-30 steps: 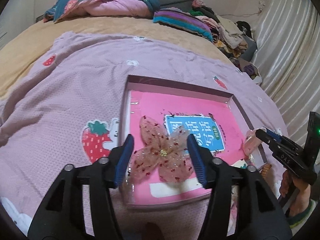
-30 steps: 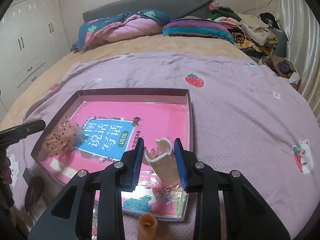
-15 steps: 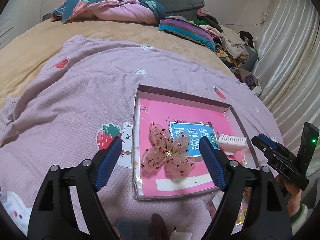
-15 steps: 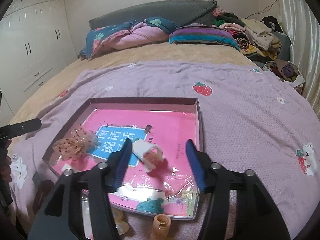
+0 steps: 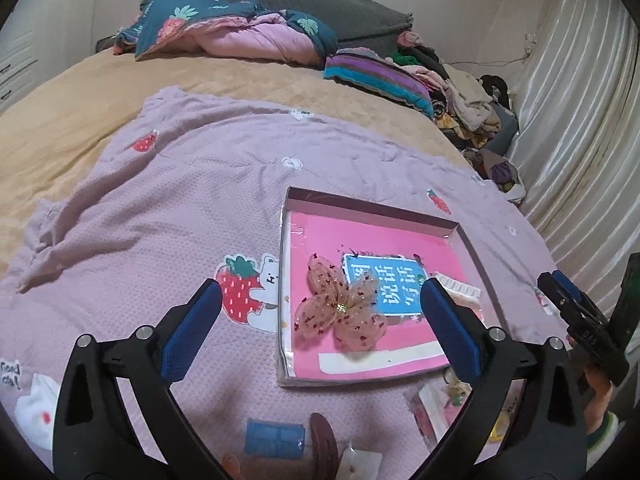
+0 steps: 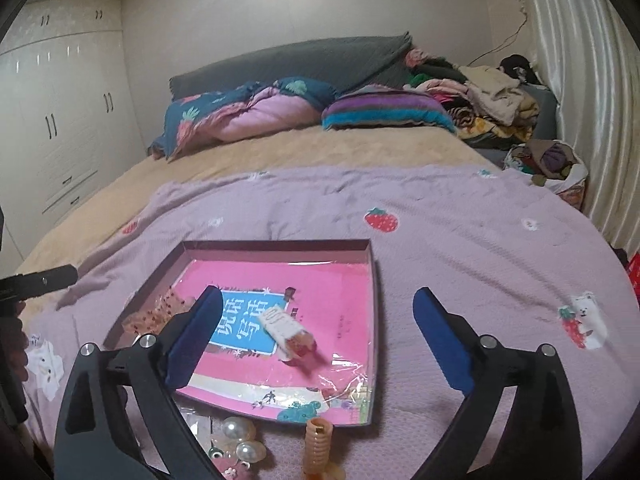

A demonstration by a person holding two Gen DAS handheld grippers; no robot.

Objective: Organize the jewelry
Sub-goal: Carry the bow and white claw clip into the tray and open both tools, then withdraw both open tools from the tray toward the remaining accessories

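a: pink-lined tray (image 5: 370, 203) is the landmark, one of it, sitting on the lilac blanket (image 5: 168, 200) spread over the bed. what could go wrong from here?

b: mostly the loose bits on the near side of the tray. both tools hang above them with nothing held: the left gripper (image 5: 320, 328) has its jaws spread wide and empty, and the right gripper (image 6: 320, 332) is the same. on a soft blanket a small piece can sink into a fold or get pushed away when a jaw presses down, so a pinch may close on cloth.

a: and inside the tray?

b: i'd judge the plastic film over its floor is slippery. the gauzy flower clip (image 5: 340, 308) lies near the tray's left wall, and the cream hair claw (image 6: 286, 330) lies on its side near the middle. dropping another piece in carelessly could knock either one, and the low rim wouldn't stop much.

a: counts, largest first?

b: one tray, one flower clip, one hair claw. just outside the tray's near edge: one orange coiled hair tie (image 6: 318, 446), one blue rectangular piece (image 5: 274, 438), and two pearls (image 6: 242, 438) that i can see. there are more small packets and charms there, too blurred to count.

a: so most of the sorting looks undone?

b: that's my read: two pieces in, a cluster waiting.
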